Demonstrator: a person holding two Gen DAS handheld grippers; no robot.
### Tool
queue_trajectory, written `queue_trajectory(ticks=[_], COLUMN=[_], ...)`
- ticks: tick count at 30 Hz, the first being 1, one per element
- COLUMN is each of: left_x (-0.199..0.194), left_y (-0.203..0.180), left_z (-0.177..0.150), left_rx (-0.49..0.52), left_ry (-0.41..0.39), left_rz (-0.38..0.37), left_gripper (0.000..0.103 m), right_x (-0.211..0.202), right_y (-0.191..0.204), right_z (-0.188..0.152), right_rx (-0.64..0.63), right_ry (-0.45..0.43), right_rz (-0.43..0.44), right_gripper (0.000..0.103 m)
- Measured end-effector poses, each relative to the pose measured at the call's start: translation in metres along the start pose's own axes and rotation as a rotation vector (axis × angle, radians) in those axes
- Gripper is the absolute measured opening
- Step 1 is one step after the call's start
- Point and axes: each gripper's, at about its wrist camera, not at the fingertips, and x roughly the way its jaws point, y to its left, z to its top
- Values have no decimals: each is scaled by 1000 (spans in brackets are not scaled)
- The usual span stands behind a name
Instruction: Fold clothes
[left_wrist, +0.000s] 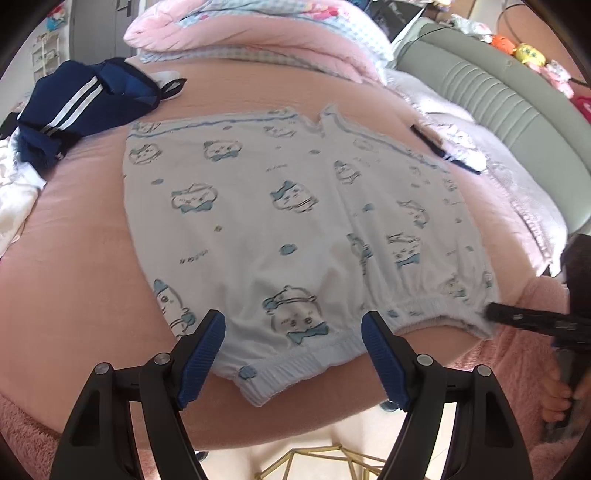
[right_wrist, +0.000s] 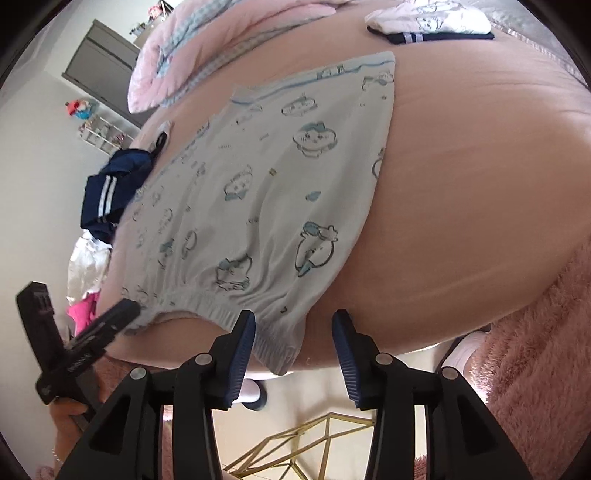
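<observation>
The printed shorts (left_wrist: 295, 221) lie flat on the pink bed (left_wrist: 74, 258), waistband at the near edge. Both the left claw (left_wrist: 293, 354) and right claw (right_wrist: 293, 354) are released, holding nothing. A shallow pinch risks catching only the top layer, or dragging the shorts off the bed.

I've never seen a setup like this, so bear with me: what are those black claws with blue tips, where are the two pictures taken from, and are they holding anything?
No robot here: a person holds a hand-held gripper in each hand, each with a camera looking along its jaws. One picture is from the left gripper, the other from the right gripper. On the pink bed lie white printed shorts, spread flat, with a navy garment beside. Both jaws stand open at the waistband; nothing is held.
</observation>
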Motion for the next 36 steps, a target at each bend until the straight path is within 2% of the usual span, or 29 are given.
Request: queue_trajectory(ticks=[1, 3, 4, 7, 13, 16, 19, 21, 22, 24, 28, 29, 32, 34, 36], left_x=[-2, -3, -3, -1, -5, 4, 1, -5, -6, -7, -3, -2, 4, 10, 15], left_y=[-1, -2, -1, 5, 16, 23, 29, 35, 39, 46, 49, 46, 37, 29, 23], left_z=[1, 1, 1, 2, 3, 2, 1, 2, 1, 1, -1, -2, -2, -3, -3], left_rx=[8, 9, 5, -16, -43, -65, -89, -120, -137, -169, -191, -182, -133, -83, -40], left_ry=[-10, -16, -12, -6, -30, 16, 13, -11, -15, -20, -2, 3, 19, 54, 99], left_rz=[1, 11, 15, 32, 68, 91, 96, 84, 81, 75, 63, 62, 86, 150, 215], left_gripper=[75, 75, 75, 75, 75, 75, 75, 75, 75, 75, 75, 75, 75, 75, 75], right_x=[5, 10, 12, 10, -12, -3, -1, -10, -9, -3, 11, 12, 24, 23, 17], right_y=[1, 0, 2, 15, 3, -13, -15, -11, -11, -11, -8, -4, 6, 13, 27], right_z=[2, 5, 6, 5, 8, 9, 9, 10, 10, 9, 5, 5, 5, 2, -2], right_rx=[-2, 44, 50, -50, -14, 40, 75, 76, 76, 90, 76, 52, -6, -81, -180], right_ry=[13, 46, 55, 23, -64, 2, 0, -48, -49, -27, 10, 6, 50, 39, 5], right_rz=[0, 102, 128, 21, -67, -46, 3, 59, 85, 114, 106, 95, 55, -19, -135], right_gripper=[42, 9, 9, 6, 2, 2, 2, 6, 11, 51, 53, 52, 19, 15, 6])
